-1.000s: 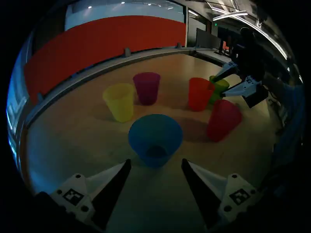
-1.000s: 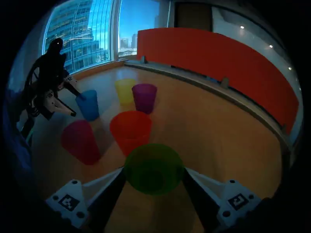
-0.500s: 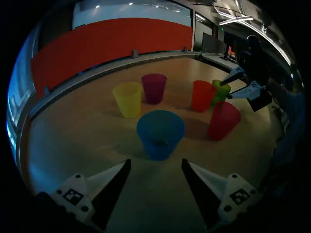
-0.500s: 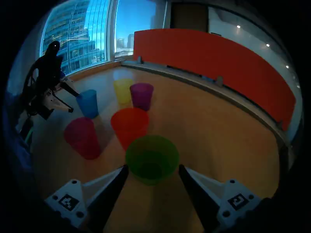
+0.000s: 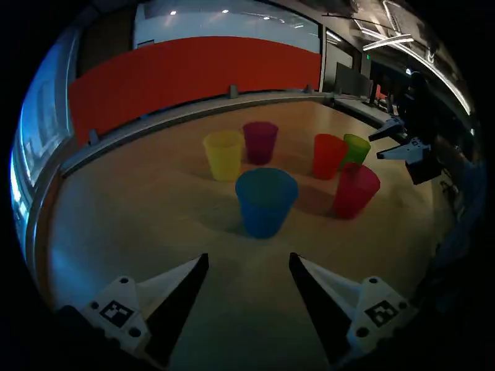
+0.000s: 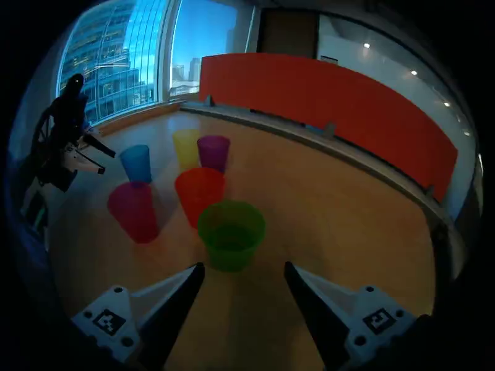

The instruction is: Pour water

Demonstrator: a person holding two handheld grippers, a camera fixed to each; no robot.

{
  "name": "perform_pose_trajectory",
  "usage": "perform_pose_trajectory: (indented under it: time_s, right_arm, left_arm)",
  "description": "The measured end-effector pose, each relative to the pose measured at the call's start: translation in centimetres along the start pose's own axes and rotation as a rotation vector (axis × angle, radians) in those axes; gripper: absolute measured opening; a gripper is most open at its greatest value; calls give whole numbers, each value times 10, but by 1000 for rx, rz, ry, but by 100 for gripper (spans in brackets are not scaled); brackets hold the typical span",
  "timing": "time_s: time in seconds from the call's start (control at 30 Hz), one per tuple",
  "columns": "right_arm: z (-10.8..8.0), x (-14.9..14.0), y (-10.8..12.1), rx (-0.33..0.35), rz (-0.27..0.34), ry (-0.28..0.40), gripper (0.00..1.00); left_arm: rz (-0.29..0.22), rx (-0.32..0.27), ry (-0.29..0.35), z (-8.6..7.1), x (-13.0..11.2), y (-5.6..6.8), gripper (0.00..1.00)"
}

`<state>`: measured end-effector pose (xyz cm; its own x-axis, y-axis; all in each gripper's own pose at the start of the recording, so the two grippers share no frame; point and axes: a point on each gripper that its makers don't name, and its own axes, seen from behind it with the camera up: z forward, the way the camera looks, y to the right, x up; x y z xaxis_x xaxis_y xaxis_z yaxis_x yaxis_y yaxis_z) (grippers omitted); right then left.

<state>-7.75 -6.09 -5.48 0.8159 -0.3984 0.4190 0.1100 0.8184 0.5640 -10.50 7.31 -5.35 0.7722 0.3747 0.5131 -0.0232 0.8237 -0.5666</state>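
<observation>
Both tools stand released, and neither holds anything. In the left gripper view the left tool (image 5: 247,256) has its fingers spread wide over bare desk (image 5: 124,210), with the blue cup (image 5: 266,201) upright straight ahead and clear of the fingertips. In the right gripper view the right tool (image 6: 244,266) is equally wide open, and the green cup (image 6: 231,235) stands upright just beyond its tips, untouched.

Six plastic cups sit in a loose cluster on the wooden desk, all upright. The yellow cup (image 5: 223,154) and purple cup (image 5: 260,141) are side by side at the back. The orange cup (image 5: 328,156) is just beside the green one, and the magenta cup (image 5: 354,190) is nearer, to the right of the blue. A red partition (image 5: 185,68) runs behind the desk.

We cannot tell whether any cup holds water: the light is dim and the insides read only as dark colour. No stream, spill or puddle shows on the desk.

We judge the pouring itself is not under way. Each tool faces a cup but grips none, and nothing is tilted. What is left, as far as we can see, is nearly everything: closing on a cup, lifting it, carrying it over another and tipping it.
</observation>
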Motion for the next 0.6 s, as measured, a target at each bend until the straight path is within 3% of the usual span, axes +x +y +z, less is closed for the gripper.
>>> perform_pose_trajectory:
  time_s: [0.33, 0.6]
  right_arm:
    - [-21, 14, 2, -51, 14, 72, 100]
    - [-35, 34, 7, -108, 54, 152, 100]
  left_arm:
    - [-57, 59, 85, -20, 3, -2, 97]
    - [-62, 141, 172, -36, 11, -9, 97]
